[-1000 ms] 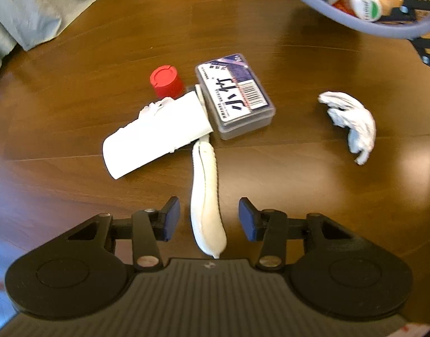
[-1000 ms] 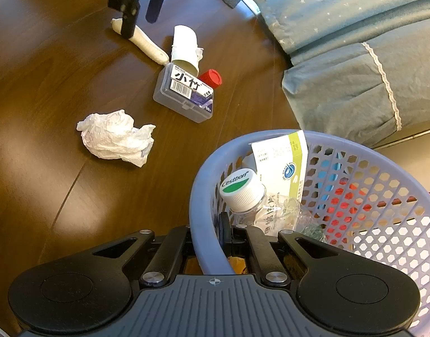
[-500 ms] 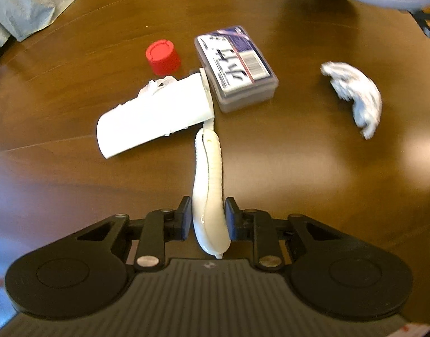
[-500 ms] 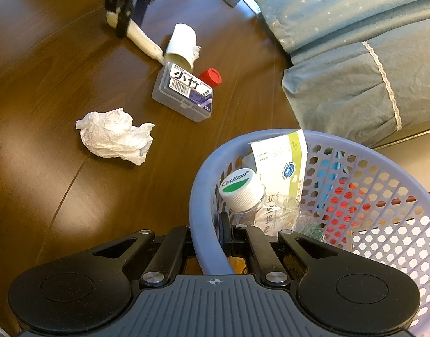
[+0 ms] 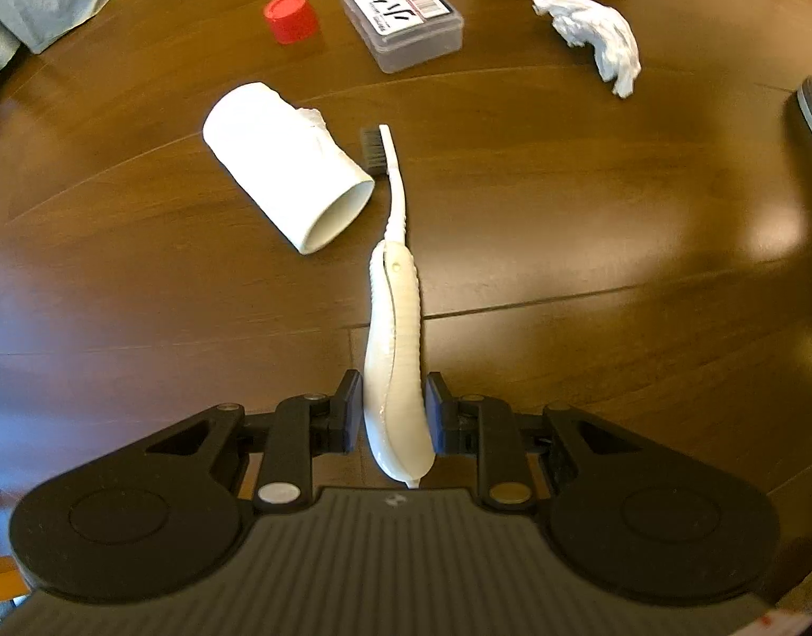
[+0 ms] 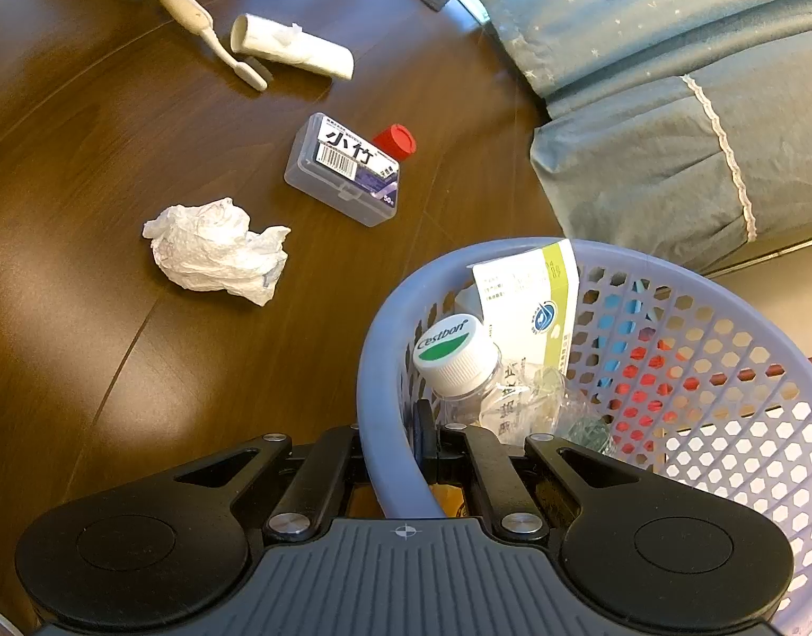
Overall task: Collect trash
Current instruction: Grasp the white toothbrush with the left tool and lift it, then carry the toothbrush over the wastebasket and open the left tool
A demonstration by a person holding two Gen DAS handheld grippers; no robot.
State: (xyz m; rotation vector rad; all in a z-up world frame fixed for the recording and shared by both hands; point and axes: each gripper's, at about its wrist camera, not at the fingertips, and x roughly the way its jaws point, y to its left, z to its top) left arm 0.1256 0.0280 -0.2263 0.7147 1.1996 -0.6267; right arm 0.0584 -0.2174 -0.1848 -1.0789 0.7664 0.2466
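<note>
Partway through: basket (image 6: 385, 371) already holds a capped bottle (image 6: 459, 365), a green-and-white carton (image 6: 528, 297) and some clear wrapping; right gripper (image 6: 393, 456) is fully closed on the basket's near rim, one finger inside, one outside. Left gripper (image 5: 393, 413) is clamped on the fat handle end of the white toothbrush (image 5: 395, 339), pads pressing both sides, butt end sticking back toward the camera. Long axis runs straight out ahead of the left fingers; dark bristle head is the far end, next to the open mouth of the white paper tube (image 5: 289, 180), touching or not I can't tell. Not yet collected, all beyond the brush tip: the tube just left of it, red cap (image 5: 290, 17) and clear plastic box (image 5: 400, 16) further out, crumpled tissue (image 5: 591, 37) far right. By my read four pieces left after this one
</note>
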